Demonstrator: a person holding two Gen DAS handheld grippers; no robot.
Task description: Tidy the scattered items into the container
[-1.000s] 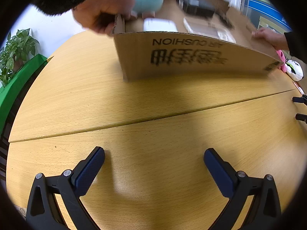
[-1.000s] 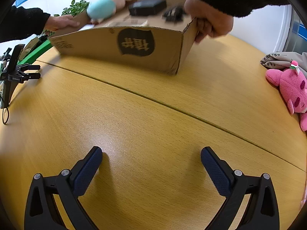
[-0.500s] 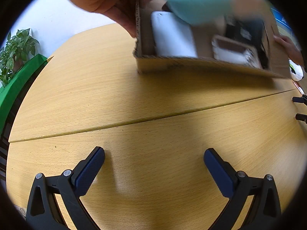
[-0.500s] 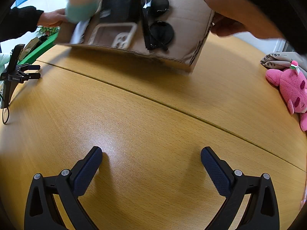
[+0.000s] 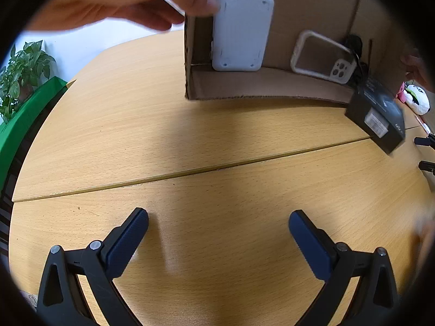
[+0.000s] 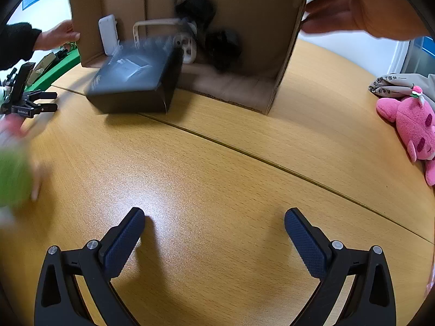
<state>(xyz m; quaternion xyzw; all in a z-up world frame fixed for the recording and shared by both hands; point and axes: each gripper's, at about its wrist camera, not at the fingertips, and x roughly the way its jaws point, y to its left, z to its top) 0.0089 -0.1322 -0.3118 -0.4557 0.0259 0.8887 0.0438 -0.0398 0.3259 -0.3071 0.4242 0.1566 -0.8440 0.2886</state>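
A cardboard box (image 5: 312,2) (image 6: 261,27) is tipped steeply toward me, held by a person's hands (image 5: 114,5) (image 6: 361,13) at both ends. Inside it a white slab-shaped device (image 5: 240,30) (image 6: 108,35) and a clear phone case (image 5: 323,55) (image 6: 174,31) slide down, with dark sunglasses (image 6: 214,32) behind. A black carton (image 5: 378,115) (image 6: 136,81) has tumbled out onto the table (image 5: 190,125). A blurred green plush (image 6: 13,174) lies at the left edge. My left gripper (image 5: 218,233) and right gripper (image 6: 214,231) both rest open, holding nothing.
A pink plush (image 6: 413,127) and a folded cloth (image 6: 399,81) lie at the right. A black clamp stand (image 6: 24,100) sits at the left edge. A small white plush (image 5: 417,99) sits far right. A potted plant (image 5: 21,70) stands beyond the green ledge.
The hands tipped the box further over, from level to nearly on its side. The black carton and the green plush fell out onto the table. Neither gripper moved.
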